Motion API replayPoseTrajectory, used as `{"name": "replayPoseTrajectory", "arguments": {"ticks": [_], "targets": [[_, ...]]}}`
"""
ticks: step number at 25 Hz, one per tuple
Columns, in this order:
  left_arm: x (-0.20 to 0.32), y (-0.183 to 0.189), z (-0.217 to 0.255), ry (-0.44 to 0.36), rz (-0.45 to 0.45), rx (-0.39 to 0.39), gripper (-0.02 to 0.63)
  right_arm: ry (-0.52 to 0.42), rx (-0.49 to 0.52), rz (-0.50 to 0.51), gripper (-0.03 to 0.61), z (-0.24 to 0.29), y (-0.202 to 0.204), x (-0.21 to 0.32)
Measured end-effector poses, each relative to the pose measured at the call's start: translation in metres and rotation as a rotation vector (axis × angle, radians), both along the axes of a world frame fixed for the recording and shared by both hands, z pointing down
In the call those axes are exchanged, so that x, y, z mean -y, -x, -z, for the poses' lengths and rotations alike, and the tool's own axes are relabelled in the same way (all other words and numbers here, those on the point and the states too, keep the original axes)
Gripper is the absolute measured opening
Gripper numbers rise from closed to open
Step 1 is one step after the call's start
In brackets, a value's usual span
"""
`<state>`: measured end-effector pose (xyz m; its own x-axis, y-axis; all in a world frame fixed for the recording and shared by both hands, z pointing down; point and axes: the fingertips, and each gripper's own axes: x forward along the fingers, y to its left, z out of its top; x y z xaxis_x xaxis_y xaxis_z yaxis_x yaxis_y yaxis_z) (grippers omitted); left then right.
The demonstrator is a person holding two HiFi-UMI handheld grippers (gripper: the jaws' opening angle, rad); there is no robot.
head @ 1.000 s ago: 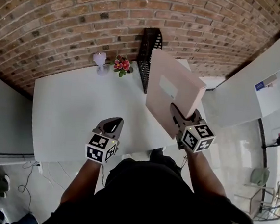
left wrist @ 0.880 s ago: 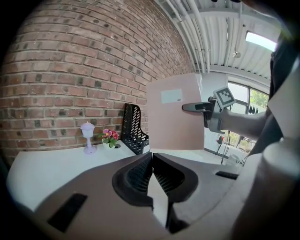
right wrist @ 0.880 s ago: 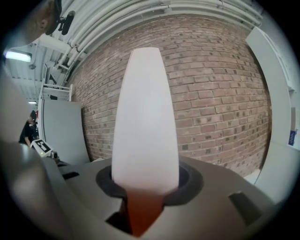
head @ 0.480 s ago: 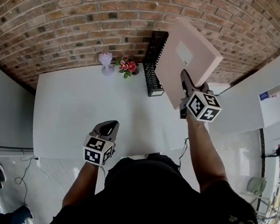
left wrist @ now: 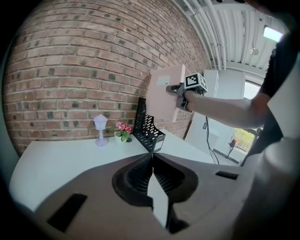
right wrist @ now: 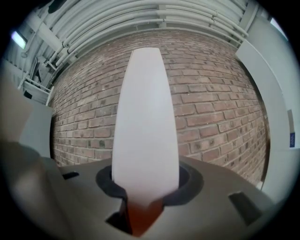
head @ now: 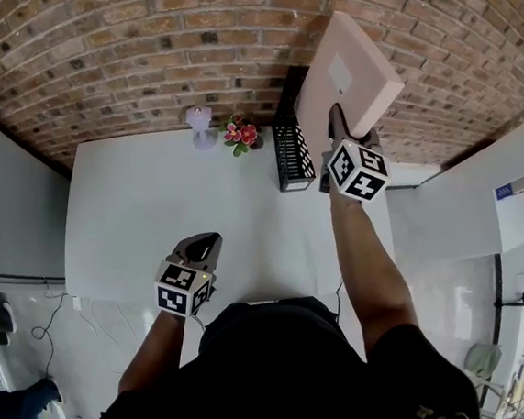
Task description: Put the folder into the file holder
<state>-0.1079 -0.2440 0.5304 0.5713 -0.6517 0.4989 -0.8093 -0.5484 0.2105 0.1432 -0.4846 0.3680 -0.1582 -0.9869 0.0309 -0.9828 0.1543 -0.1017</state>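
Note:
A pale pink folder is held upright in the air near the brick wall, with my right gripper shut on its lower edge. The right gripper view looks along the folder edge-on, clamped between the jaws of the right gripper. The black mesh file holder stands on the table just below and left of the folder. In the left gripper view the folder hangs above the file holder. My left gripper hovers by the table's front edge, shut and empty, its tips touching.
The white table backs onto a brick wall. A small lilac lamp and a pot of pink flowers stand left of the file holder. A white partition lies to the right.
My right gripper has lifted the folder and carried it away from me to the wall, above the file holder. The left gripper has hardly moved.

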Motion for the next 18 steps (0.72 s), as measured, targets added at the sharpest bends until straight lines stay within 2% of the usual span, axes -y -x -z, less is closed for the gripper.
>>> {"name": "replayPoseTrajectory", "arguments": {"ticks": [2,11,18], "targets": [[0.005,0.001,-0.002,0.005,0.012,0.006,0.005,-0.017,-0.002,-0.016,0.167,-0.003,0.004,0.009],[0.011,0.001,-0.005,0.02,0.052,0.013,0.005,0.019,0.01,-0.002,0.173,-0.038,0.017,0.034],[0.014,0.003,-0.015,0.047,0.066,0.017,0.005,0.024,-0.062,0.054,0.188,-0.048,0.029,0.037]]}}
